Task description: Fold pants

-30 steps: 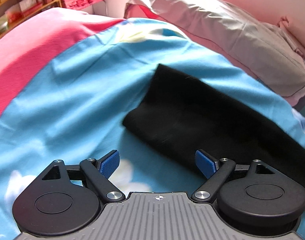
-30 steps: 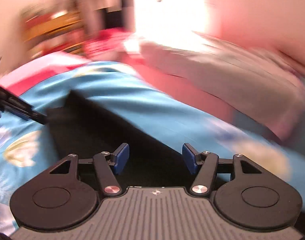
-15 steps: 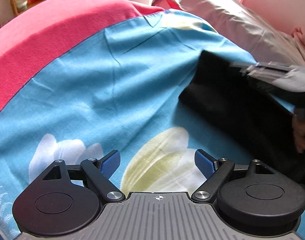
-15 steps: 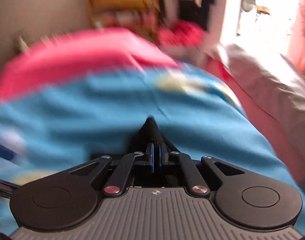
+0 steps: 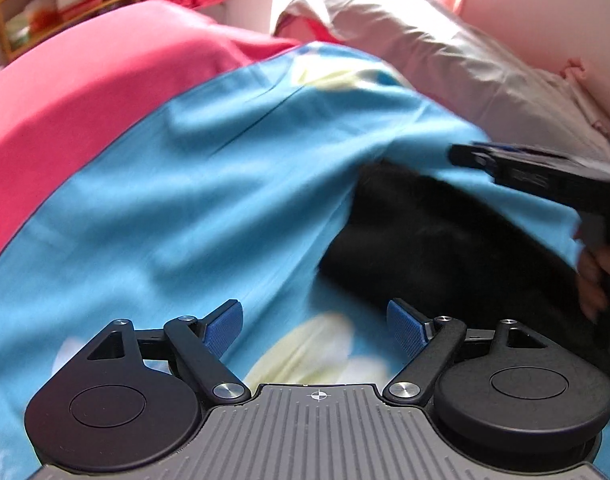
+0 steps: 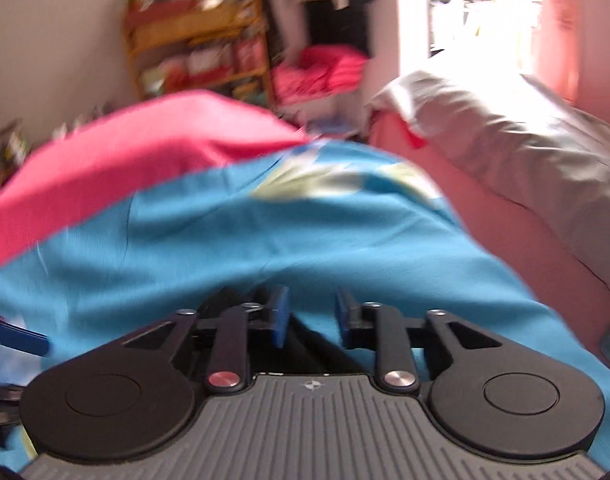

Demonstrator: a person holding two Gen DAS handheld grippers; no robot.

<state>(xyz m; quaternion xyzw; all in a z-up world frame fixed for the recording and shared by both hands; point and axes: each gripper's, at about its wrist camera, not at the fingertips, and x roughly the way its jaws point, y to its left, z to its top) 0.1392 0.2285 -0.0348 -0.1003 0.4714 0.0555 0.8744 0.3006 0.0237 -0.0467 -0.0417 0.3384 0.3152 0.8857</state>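
Over on the left, the left gripper hangs with its jaws spread wide and empty above the blue flowered bedspread. The black pants lie folded to its right. Further right, the right gripper is opening, its pads clear of the dark cloth below

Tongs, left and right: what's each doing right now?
Left tongs: open, empty, over the blue sheet.
Right tongs: opening, pads clear of the black pants.
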